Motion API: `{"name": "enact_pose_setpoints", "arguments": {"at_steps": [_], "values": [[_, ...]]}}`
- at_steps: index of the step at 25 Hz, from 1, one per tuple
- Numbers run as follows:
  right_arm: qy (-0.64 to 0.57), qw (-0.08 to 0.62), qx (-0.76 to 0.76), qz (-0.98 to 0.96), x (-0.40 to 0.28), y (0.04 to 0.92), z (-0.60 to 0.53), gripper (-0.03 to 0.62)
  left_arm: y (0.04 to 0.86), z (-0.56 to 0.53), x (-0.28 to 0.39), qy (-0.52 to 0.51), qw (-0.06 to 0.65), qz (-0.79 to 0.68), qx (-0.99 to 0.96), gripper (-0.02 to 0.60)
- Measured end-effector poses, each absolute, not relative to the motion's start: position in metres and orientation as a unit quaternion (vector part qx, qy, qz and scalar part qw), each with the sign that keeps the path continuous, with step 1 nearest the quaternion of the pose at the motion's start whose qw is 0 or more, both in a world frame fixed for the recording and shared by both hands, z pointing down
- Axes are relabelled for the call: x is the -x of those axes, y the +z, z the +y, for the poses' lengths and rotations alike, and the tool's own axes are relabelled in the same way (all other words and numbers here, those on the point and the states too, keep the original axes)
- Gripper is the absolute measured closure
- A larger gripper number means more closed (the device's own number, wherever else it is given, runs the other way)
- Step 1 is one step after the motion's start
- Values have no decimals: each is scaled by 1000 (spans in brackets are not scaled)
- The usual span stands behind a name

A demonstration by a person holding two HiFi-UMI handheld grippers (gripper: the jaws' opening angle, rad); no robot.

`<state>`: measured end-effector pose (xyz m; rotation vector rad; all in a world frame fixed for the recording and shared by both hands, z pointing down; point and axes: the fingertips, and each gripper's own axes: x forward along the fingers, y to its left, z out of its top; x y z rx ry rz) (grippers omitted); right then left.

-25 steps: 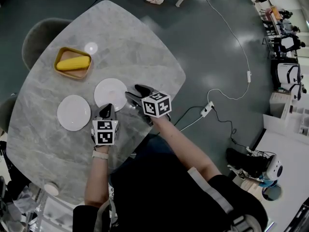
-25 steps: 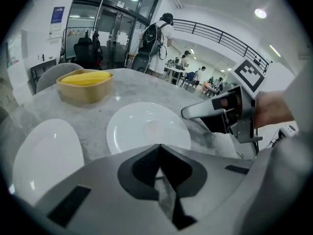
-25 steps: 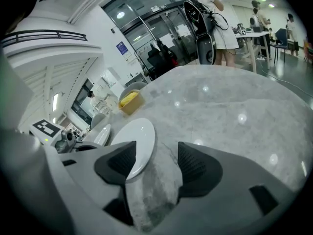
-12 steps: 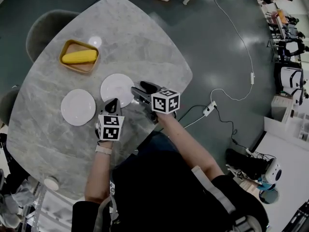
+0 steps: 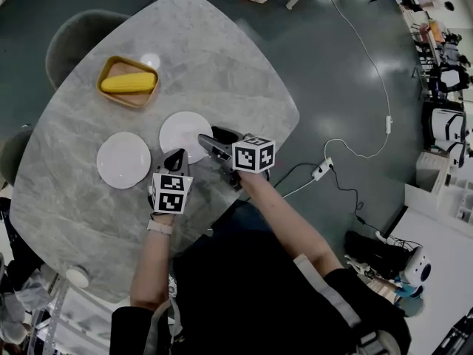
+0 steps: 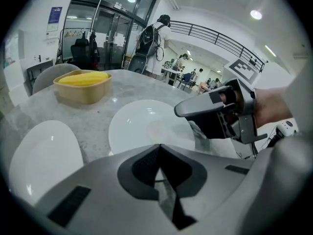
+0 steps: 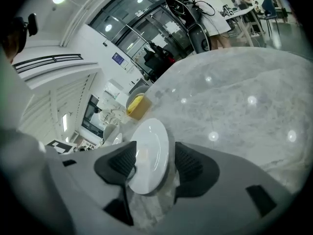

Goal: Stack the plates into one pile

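Note:
Two white plates lie side by side on the grey marble table [image 5: 222, 72]. The left plate [image 5: 123, 160] [image 6: 41, 153] lies by itself. My right gripper [image 5: 207, 140] [image 7: 154, 153] is open, and its jaws reach over the right rim of the right plate [image 5: 181, 132] [image 6: 142, 126] [image 7: 149, 146], which shows between them. The plate still looks flat on the table. My left gripper [image 5: 177, 156] [image 6: 159, 148] is shut on nothing, just in front of that plate's near edge. In the left gripper view, the right gripper [image 6: 183, 112] hangs over the plate.
A tan bowl holding a corn cob [image 5: 128, 82] [image 6: 83, 84] [image 7: 137, 104] stands behind the plates. Grey chairs [image 5: 74, 39] sit at the table's left side. A small white round object [image 5: 76, 276] rests near the front left edge. A cable and power strip [image 5: 325, 168] lie on the floor.
My right gripper has moved left, from beside the right plate to over its right rim. The left gripper and both plates have kept their places.

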<state>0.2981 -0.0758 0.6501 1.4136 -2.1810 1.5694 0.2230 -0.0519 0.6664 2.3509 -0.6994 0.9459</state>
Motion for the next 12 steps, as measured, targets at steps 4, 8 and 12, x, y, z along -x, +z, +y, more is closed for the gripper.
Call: {"name": "enact_pose_setpoints", "arguments": {"at_steps": [4, 8, 12], "values": [[524, 50, -449, -722, -290, 649, -75, 361, 665, -51, -220, 337, 265, -256, -866, 572], [523, 52, -457, -718, -293, 650, -75, 483, 664, -51, -219, 335, 264, -257, -867, 572], [516, 52, -464, -719, -294, 646, -75, 543, 663, -51, -216, 329, 266, -255, -869, 572]]}}
